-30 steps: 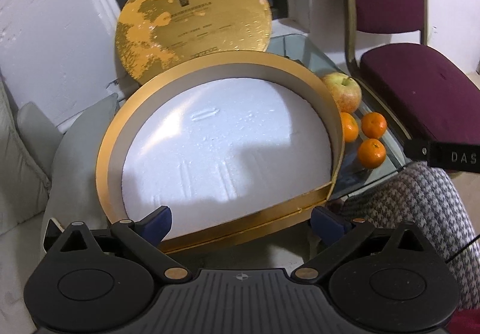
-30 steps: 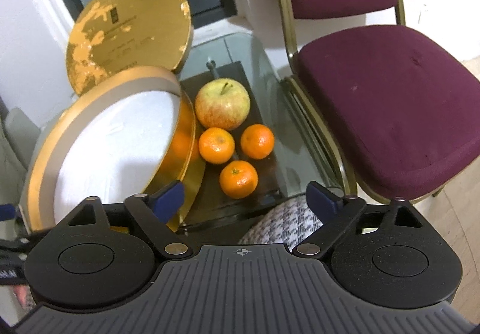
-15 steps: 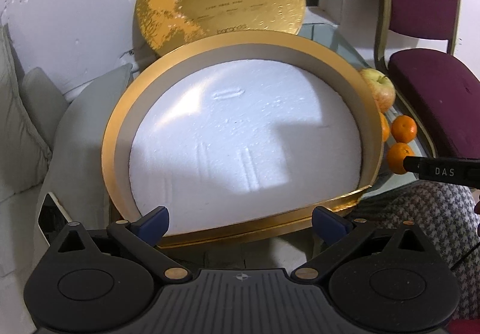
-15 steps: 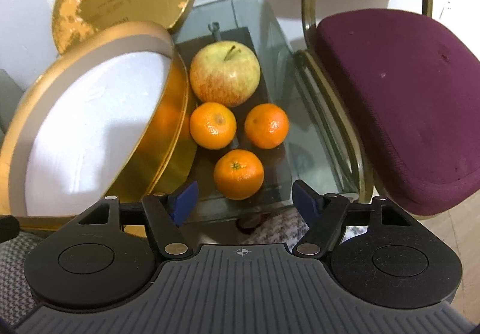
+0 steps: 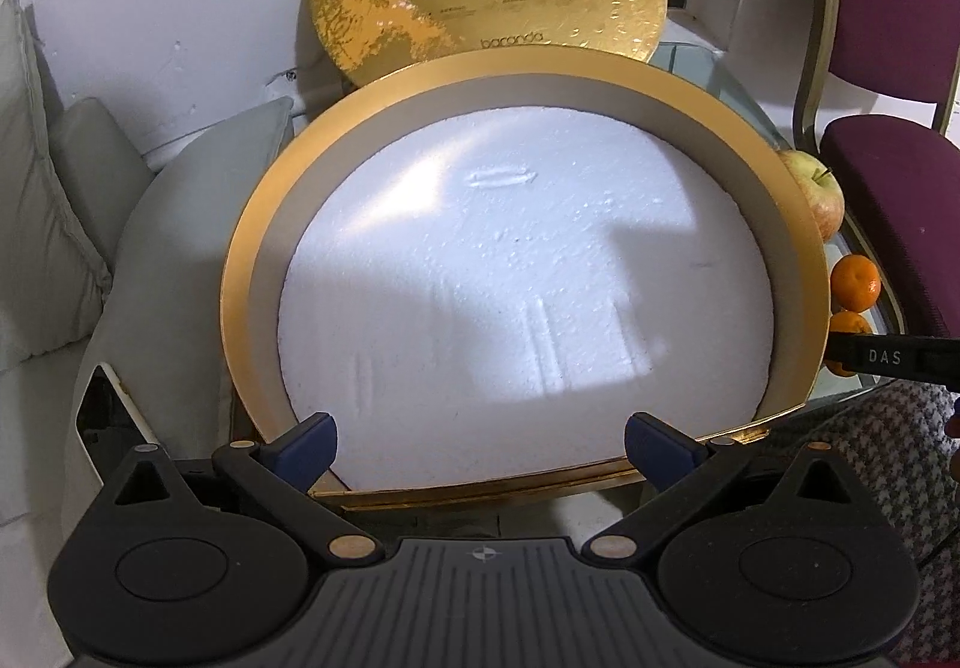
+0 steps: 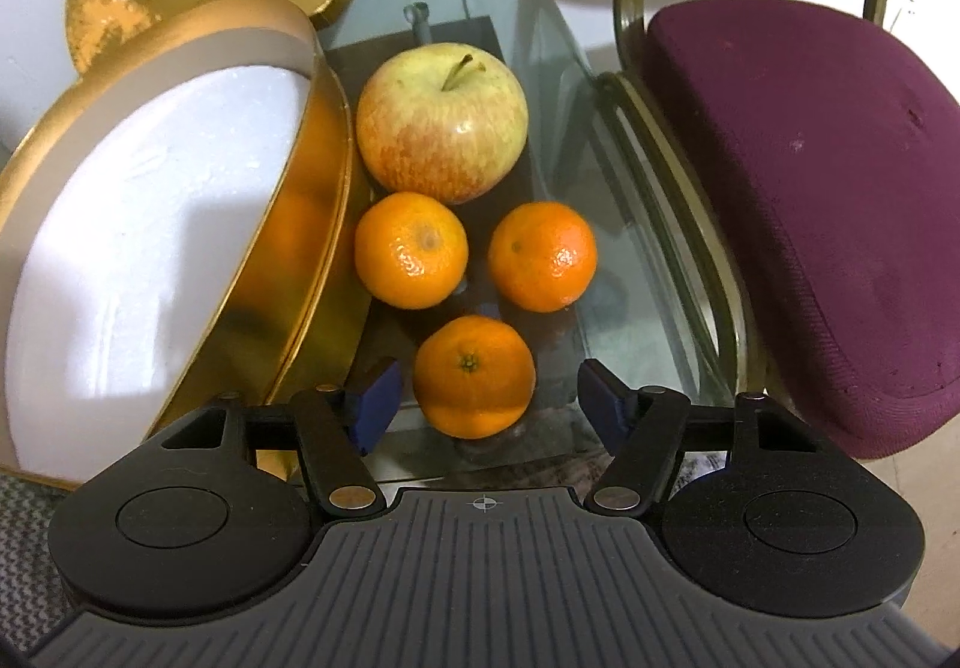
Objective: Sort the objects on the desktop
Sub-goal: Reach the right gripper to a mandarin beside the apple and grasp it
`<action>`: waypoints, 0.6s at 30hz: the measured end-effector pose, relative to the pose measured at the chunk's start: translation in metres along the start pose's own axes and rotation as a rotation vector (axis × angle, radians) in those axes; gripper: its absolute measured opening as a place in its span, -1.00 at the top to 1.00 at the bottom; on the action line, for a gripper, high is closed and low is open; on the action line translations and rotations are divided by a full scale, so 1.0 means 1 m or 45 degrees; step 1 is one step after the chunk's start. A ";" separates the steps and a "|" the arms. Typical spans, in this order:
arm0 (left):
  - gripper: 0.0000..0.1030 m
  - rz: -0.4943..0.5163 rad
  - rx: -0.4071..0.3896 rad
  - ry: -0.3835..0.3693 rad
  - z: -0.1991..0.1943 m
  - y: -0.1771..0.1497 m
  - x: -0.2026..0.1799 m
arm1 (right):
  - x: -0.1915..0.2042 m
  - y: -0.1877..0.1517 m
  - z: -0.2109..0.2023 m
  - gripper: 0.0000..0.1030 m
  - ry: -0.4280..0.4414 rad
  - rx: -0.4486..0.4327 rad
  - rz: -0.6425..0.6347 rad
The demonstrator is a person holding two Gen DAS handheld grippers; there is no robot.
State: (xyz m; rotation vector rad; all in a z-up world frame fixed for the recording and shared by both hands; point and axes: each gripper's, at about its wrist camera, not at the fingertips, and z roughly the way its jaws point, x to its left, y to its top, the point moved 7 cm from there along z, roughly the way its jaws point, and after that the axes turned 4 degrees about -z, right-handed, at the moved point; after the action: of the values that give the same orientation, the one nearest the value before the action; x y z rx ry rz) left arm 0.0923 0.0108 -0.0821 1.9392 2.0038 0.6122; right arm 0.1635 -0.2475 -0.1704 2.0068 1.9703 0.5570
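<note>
The right gripper (image 6: 483, 398), jaws spread and empty, is straddling the nearest tangerine (image 6: 474, 375) on the glass table (image 6: 624, 248) beside the gold box (image 6: 180, 224). The left gripper (image 5: 480, 446), also spread and empty, is facing the box's foam floor (image 5: 516, 296). Likely next: squeezing gently, then lifting boxward.

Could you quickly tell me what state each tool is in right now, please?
Left tool: open, holding nothing.
Right tool: open around the nearest mandarin, not gripping it.

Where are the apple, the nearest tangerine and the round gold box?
apple (image 6: 443, 122), right wrist view, middle of its skin.
nearest tangerine (image 6: 474, 375), right wrist view, just below its stem scar.
round gold box (image 5: 264, 242), left wrist view, left part of its rim.
</note>
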 end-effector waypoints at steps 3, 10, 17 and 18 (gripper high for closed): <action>-0.99 -0.005 0.004 0.001 0.001 -0.001 0.001 | 0.002 0.000 0.004 -0.23 -0.007 0.017 -0.007; -0.99 -0.002 -0.002 -0.003 -0.004 -0.003 0.003 | 0.006 -0.002 0.005 0.10 -0.011 0.025 0.008; -0.99 -0.010 -0.022 -0.004 -0.017 -0.011 0.010 | 0.012 -0.005 -0.025 0.10 0.046 -0.029 0.026; -0.99 -0.013 -0.022 -0.004 -0.019 -0.013 0.011 | 0.013 -0.006 -0.031 0.10 0.054 -0.035 0.032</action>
State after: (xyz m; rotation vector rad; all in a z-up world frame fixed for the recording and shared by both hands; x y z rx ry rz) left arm 0.0711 0.0199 -0.0714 1.9180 1.9983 0.6220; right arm 0.1438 -0.2369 -0.1446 2.0217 1.9529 0.6341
